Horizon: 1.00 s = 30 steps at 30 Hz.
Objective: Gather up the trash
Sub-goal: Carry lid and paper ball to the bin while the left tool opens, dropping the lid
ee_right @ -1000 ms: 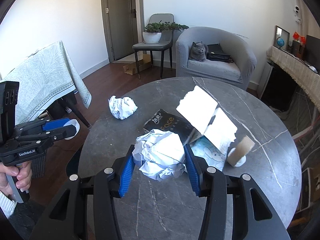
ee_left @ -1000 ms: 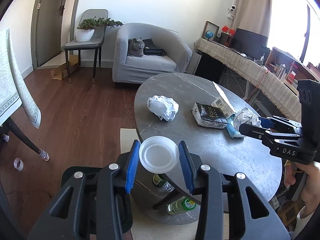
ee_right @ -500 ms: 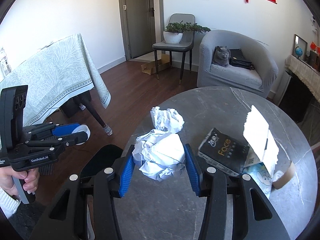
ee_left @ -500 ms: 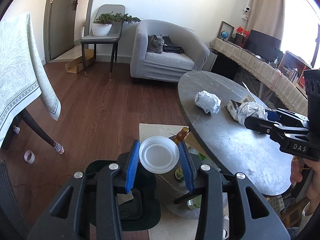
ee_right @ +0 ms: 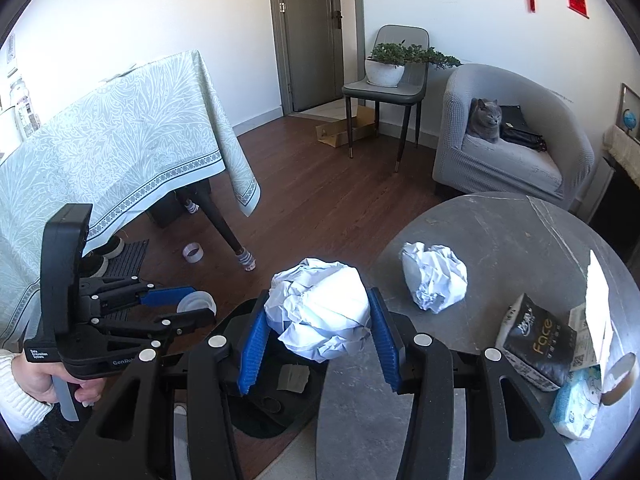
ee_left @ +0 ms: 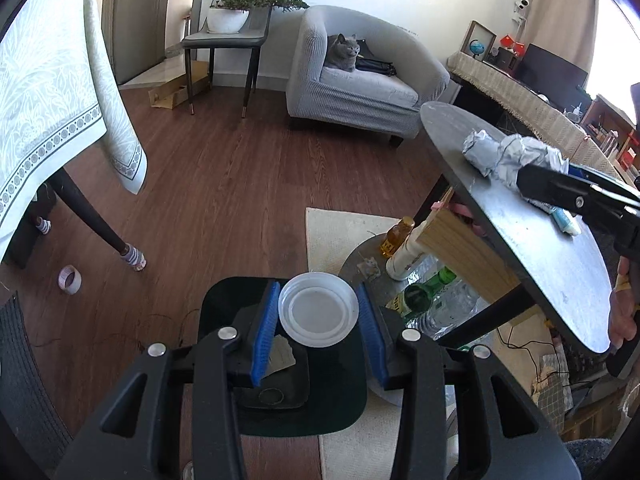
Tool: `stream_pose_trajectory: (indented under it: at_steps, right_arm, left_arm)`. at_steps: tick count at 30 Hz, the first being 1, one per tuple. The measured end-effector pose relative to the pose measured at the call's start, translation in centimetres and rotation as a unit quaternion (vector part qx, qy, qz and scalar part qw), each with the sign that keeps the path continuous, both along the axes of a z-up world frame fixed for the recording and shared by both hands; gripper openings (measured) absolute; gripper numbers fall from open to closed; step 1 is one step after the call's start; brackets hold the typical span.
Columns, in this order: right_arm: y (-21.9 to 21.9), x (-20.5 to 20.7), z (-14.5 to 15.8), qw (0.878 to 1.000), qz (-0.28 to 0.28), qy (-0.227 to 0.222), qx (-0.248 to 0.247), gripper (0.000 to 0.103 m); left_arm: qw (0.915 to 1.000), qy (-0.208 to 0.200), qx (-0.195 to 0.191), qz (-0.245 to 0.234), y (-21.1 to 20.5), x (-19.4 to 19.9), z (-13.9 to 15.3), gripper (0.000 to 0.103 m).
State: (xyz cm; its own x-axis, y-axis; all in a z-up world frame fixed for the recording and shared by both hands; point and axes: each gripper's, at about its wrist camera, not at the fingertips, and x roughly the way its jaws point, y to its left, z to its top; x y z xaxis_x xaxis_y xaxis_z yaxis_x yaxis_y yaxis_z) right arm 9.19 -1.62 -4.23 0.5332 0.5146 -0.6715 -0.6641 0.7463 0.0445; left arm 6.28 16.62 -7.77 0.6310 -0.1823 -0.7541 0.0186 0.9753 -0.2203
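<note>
Left gripper: my left gripper (ee_left: 318, 312) is closed on a round white plastic lid (ee_left: 318, 309), its blue pads (ee_left: 267, 322) pressed to the lid's rim on both sides; it hangs over the dark open-topped bin (ee_left: 340, 396) on the floor.
Right gripper: my right gripper (ee_right: 318, 312) clamps a large crumpled ball of white paper (ee_right: 320, 314) between its blue pads, held at the near-left edge of the round grey marble-topped table (ee_right: 508, 240) and partly over the bin (ee_right: 256, 420).
Bin: it stands on the wood floor beside the table's edge; a flat scrap of paper (ee_left: 282, 356) lies inside it.
Left on the table: a second crumpled ball of white paper (ee_right: 434, 276) lies near the left edge; a black packet printed "Face" (ee_right: 536, 338), a torn white carton (ee_right: 596, 308), a pale blue tissue pack (ee_right: 574, 408) and a brown tape roll (ee_right: 620, 378) crowd the right edge.
Around: a table draped in a pale green patterned cloth (ee_right: 100, 152), a loose roll of clear tape on the floor (ee_right: 193, 252), a grey chair carrying a potted plant (ee_right: 386, 68), and a grey armchair with a grey cat (ee_right: 485, 120) on its seat.
In the way: from the left wrist, the right gripper and its paper ball cover part of the second ball.
Left wrist only: bottles (ee_left: 418, 296) and a wooden block (ee_left: 460, 248) under the tabletop, on a lower shelf.
Right wrist only: the packet, carton, tape roll, and my left hand (ee_right: 36, 380) on its handle.
</note>
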Motion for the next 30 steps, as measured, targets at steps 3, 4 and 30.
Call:
stream_pose_trajectory:
  at_steps: [3,4,30]
  right_arm:
    - [1.3,0.0,-0.3,1.000,0.008,0.004,-0.003,0.048]
    - [1.8,0.0,-0.4,1.000,0.011,0.006,-0.005,0.048]
    - [11.3,0.8,-7.3,0.992,0.058,0.076,-0.082,0.048]
  left_arm:
    - [0.9998,0.018,0.005,-0.004,0.5,-0.1,-1.2,0.042]
    - [0.9997,0.022,0.006,-0.006,0.6,-0.2,-1.5,0.042]
    - [0.9993,0.016,-0.009,0.032,7.3,-2.4,-1.1,0.041]
